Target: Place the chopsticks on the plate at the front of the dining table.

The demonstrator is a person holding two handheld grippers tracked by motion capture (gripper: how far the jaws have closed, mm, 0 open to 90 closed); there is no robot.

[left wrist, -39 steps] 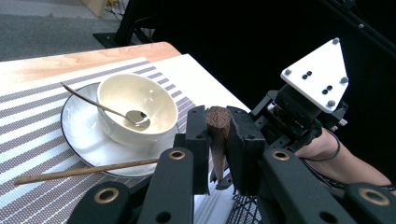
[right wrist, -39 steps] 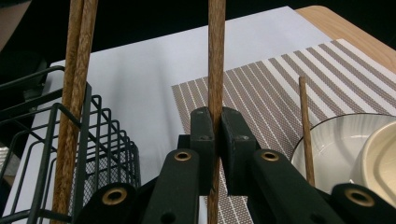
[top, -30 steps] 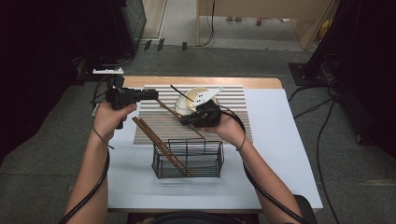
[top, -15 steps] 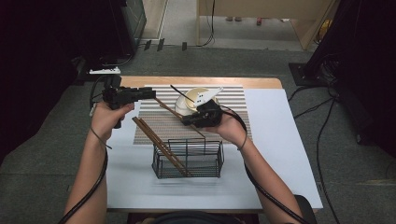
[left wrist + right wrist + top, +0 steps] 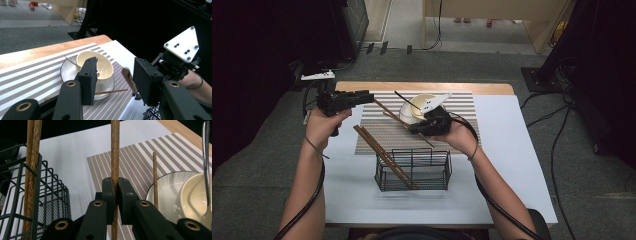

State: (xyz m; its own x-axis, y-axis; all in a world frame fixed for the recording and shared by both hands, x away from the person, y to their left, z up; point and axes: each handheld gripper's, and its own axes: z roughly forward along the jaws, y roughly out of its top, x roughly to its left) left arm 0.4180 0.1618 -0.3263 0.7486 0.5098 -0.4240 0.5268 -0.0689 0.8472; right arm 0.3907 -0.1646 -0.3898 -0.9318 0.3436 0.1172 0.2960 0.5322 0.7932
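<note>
My right gripper (image 5: 115, 187) is shut on a brown chopstick (image 5: 115, 152), held over the striped placemat (image 5: 462, 102) beside a cream bowl (image 5: 419, 106). The chopstick (image 5: 394, 115) slants up and left to my left gripper (image 5: 369, 95). In the left gripper view my left gripper (image 5: 115, 75) has just been opening, and the chopstick's end (image 5: 128, 79) sits between the pads without touching them. A second chopstick (image 5: 155, 180) lies against the plate (image 5: 67, 72). Two more chopsticks (image 5: 382, 155) lean in the black wire basket (image 5: 412, 170).
The bowl (image 5: 100, 63) sits on the white plate with a metal utensil (image 5: 206, 157) in it. The basket (image 5: 50, 202) stands at the near edge of the placemat on the white table (image 5: 512, 165). Cables trail from both grippers.
The left gripper's jaws have spread wider around the chopstick's end. The right gripper and its chopstick have stayed in place.
</note>
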